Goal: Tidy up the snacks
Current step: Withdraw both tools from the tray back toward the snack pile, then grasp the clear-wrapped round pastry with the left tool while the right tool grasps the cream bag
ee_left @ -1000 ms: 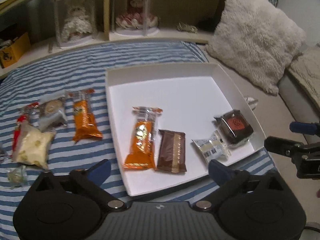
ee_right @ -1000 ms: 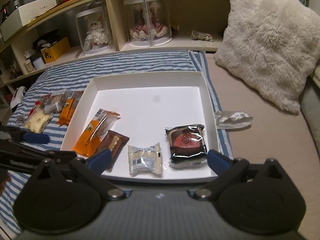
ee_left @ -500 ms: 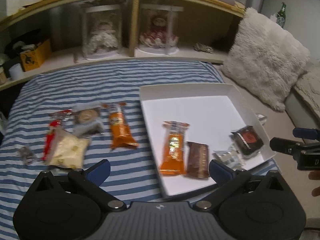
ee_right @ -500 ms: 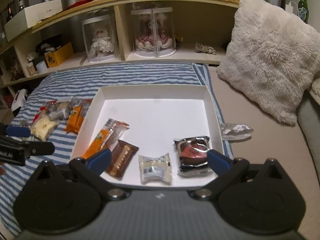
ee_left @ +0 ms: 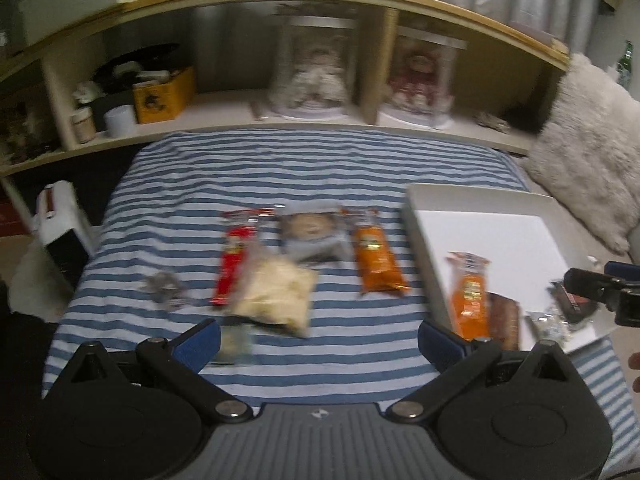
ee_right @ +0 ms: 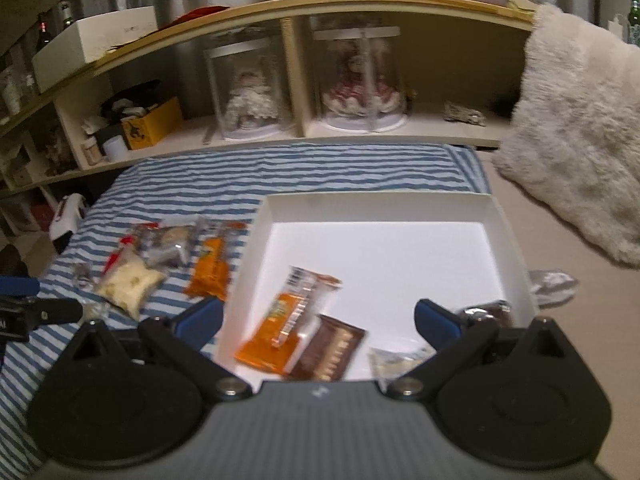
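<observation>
A white tray point(ee_right: 380, 208) on the striped bed holds an orange packet point(ee_right: 286, 320), a brown bar point(ee_right: 330, 354), a clear-wrapped snack point(ee_right: 398, 358) and a dark packet point(ee_right: 486, 312). Left of the tray lie loose snacks: an orange packet point(ee_left: 376, 258), a grey cookie pack point(ee_left: 310, 236), a red stick pack point(ee_left: 234, 260), a pale yellow bag point(ee_left: 276, 294) and two small wrapped pieces point(ee_left: 164, 286). My left gripper point(ee_left: 318, 340) is open and empty above the loose snacks. My right gripper point(ee_right: 318, 322) is open and empty over the tray's near edge.
A shelf point(ee_left: 320, 116) with glass-domed dolls and a yellow box point(ee_left: 162, 94) runs behind the bed. A fluffy white cushion point(ee_right: 576, 128) leans at the right. A crumpled silver wrapper point(ee_right: 554, 282) lies right of the tray. The bed's left edge drops off beside a white object point(ee_left: 60, 216).
My left gripper has swung left and back from the tray toward the loose snacks. My right gripper has pulled back and tilted up. The snacks have not moved.
</observation>
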`<state>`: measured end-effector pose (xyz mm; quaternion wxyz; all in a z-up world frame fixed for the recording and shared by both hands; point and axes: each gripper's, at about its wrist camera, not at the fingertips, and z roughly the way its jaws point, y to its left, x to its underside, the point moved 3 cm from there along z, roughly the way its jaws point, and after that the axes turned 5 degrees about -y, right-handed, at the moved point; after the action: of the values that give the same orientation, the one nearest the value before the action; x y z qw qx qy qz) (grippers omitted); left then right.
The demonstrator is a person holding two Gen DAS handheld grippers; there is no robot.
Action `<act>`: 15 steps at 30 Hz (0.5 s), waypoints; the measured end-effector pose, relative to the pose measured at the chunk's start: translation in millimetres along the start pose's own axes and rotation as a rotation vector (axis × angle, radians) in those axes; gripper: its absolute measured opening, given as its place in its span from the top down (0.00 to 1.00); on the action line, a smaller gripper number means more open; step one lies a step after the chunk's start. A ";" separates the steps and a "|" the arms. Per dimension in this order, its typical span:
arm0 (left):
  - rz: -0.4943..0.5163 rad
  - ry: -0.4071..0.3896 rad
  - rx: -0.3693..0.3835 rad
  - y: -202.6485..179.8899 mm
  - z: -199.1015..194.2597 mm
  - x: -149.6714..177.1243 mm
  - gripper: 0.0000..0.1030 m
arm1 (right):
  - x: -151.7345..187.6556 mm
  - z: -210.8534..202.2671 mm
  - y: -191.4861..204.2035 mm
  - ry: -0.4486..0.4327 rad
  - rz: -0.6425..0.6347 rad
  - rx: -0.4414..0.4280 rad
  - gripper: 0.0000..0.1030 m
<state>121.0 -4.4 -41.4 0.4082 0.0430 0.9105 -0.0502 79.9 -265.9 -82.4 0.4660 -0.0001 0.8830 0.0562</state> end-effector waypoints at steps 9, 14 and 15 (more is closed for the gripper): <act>-0.060 -0.045 -0.059 55.3 13.4 10.1 0.00 | -4.6 35.0 60.7 -0.003 0.007 -0.077 0.00; -0.053 -0.022 -0.067 73.3 30.4 17.3 0.00 | -8.6 56.9 93.0 -0.033 0.028 -0.126 0.00; -0.057 -0.010 -0.060 75.5 34.9 18.8 0.00 | -9.4 62.8 99.0 -0.025 0.043 -0.143 0.00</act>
<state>143.3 66.7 -82.7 0.4123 0.0048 0.9104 -0.0347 131.7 -161.8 -99.9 0.4746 -0.0139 0.8706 0.1291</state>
